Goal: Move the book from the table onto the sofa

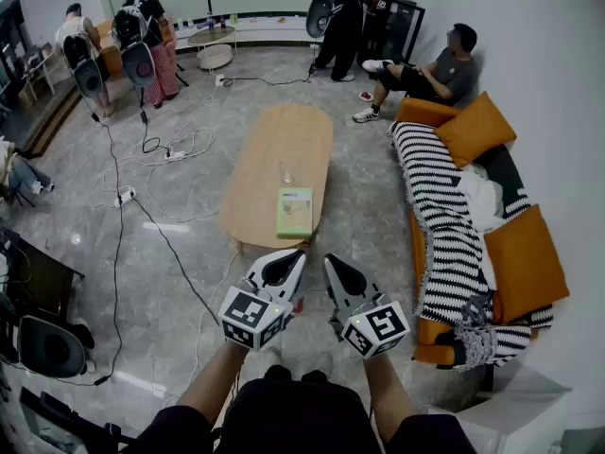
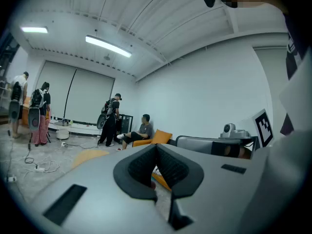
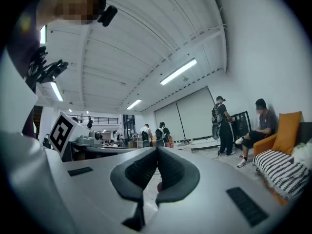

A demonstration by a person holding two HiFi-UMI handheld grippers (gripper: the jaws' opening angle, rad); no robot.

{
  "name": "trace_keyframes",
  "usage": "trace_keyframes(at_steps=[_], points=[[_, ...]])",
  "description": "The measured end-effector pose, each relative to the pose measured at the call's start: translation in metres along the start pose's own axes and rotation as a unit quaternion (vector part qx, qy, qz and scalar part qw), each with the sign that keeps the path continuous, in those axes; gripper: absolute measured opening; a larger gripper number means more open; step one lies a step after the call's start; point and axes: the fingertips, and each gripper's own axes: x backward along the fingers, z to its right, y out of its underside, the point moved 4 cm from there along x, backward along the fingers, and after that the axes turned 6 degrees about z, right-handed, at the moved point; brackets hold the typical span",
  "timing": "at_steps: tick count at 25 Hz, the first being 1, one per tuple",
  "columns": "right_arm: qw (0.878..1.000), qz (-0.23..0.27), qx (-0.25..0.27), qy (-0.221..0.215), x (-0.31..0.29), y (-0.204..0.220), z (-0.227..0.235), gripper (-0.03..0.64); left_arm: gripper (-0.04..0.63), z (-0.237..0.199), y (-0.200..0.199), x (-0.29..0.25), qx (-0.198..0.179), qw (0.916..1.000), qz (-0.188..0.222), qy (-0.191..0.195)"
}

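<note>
A pale green book [image 1: 294,212] lies flat on the near end of an oval wooden table [image 1: 274,149]. The orange sofa [image 1: 515,253], draped with a black-and-white striped blanket [image 1: 440,216], stands to the right. My left gripper [image 1: 302,252] and right gripper [image 1: 327,259] hover side by side just short of the table's near end, both shut and holding nothing. In the left gripper view the left gripper [image 2: 156,146] shows its pads pressed together; likewise the right gripper [image 3: 157,149] in the right gripper view.
A small glass [image 1: 285,173] stands on the table beyond the book. Cables [image 1: 142,197] trail over the grey floor at left. A person sits at the sofa's far end [image 1: 440,69]; others stand at the back [image 1: 142,41]. Orange cushions [image 1: 477,126] lie on the sofa.
</note>
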Motion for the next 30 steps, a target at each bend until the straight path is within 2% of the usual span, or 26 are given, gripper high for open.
trace_keyframes(at_steps=[23, 30], points=[[1.000, -0.001, 0.002, -0.001, -0.015, 0.012, -0.018, 0.023, 0.014, -0.020, 0.006, 0.018, 0.011, 0.9999, 0.003, -0.003], [1.000, -0.007, 0.000, 0.012, -0.034, 0.020, -0.035, 0.023, 0.014, -0.047, 0.006, 0.036, 0.012, 0.9999, 0.001, 0.003]])
